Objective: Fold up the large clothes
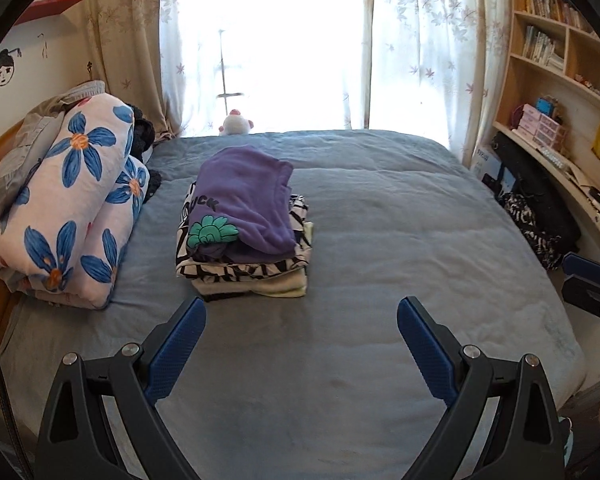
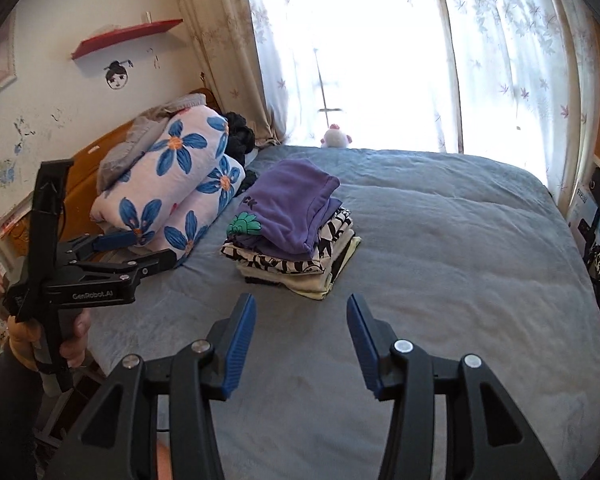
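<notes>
A stack of folded clothes point(image 1: 244, 224) lies on the grey-blue bed point(image 1: 380, 208), left of its middle. On top is a purple garment point(image 2: 292, 208) with a green print, and under it are black-and-white patterned and pale yellow pieces. My left gripper point(image 1: 302, 308) hangs open and wide above the near part of the bed, short of the stack, with nothing between its blue pads. My right gripper point(image 2: 301, 304) is open too and holds nothing, just right of the stack's near edge. In the right wrist view a hand point(image 2: 74, 340) holds the left gripper point(image 2: 148, 250) at the left side of the bed.
A rolled quilt with blue flowers point(image 1: 68, 204) and grey bedding lie along the bed's left side by an orange headboard point(image 2: 88, 168). A white plush toy point(image 1: 236, 123) sits at the far edge under the curtained window. Bookshelves point(image 1: 556, 52) and dark bags point(image 1: 540, 220) stand at the right.
</notes>
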### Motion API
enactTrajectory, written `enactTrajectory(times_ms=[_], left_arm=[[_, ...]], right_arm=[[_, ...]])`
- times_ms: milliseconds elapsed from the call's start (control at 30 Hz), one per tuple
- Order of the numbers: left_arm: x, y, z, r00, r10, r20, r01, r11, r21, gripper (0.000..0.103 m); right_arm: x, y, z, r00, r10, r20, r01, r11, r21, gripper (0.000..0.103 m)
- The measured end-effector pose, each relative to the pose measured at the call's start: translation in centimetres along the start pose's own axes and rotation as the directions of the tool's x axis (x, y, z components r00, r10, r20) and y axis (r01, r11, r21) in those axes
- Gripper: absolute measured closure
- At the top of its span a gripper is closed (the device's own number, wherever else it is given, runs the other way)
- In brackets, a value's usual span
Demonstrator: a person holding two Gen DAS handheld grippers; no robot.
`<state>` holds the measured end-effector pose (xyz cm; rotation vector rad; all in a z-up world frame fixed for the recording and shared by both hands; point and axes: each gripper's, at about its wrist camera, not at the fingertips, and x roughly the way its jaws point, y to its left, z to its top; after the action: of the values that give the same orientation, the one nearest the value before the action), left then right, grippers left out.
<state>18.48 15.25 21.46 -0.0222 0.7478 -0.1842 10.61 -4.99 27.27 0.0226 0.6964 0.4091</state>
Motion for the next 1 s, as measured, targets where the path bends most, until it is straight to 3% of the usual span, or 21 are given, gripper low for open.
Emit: enactTrajectory(times_ms=[167,467,700,1000], left_arm=[[-4.4,-3.2,-3.0,0.999,-0.042,0.027,0.041,0.999,0.027,0.007],[-7.7,-7.3,-11.4,0.997,-0.079,-0.004,0.079,0.995,0.063,0.007],[-5.6,-9.7,-19.5,0.993,-0.095,-0.065,0.101,0.989,0.104,0.007],[0.4,-11.7,-27.1,0.986,-0.079,-0.145,0.088,0.995,0.055,0.007]], right_arm=[[-5.1,-0.6,-2.5,0.999,-0.026,0.039,0.027,1.0,-0.007,0.045],[-7.7,-0.9,-9.6,1.0,-0.025,0.005,0.025,1.0,-0.01,0.044],[-4.5,-1.7,-17.8,0.995,-0.008,-0.095,0.011,0.999,0.031,0.044],[-0.2,-2.8,-26.3,0.987,-0.11,-0.115,0.125,0.983,0.134,0.044]])
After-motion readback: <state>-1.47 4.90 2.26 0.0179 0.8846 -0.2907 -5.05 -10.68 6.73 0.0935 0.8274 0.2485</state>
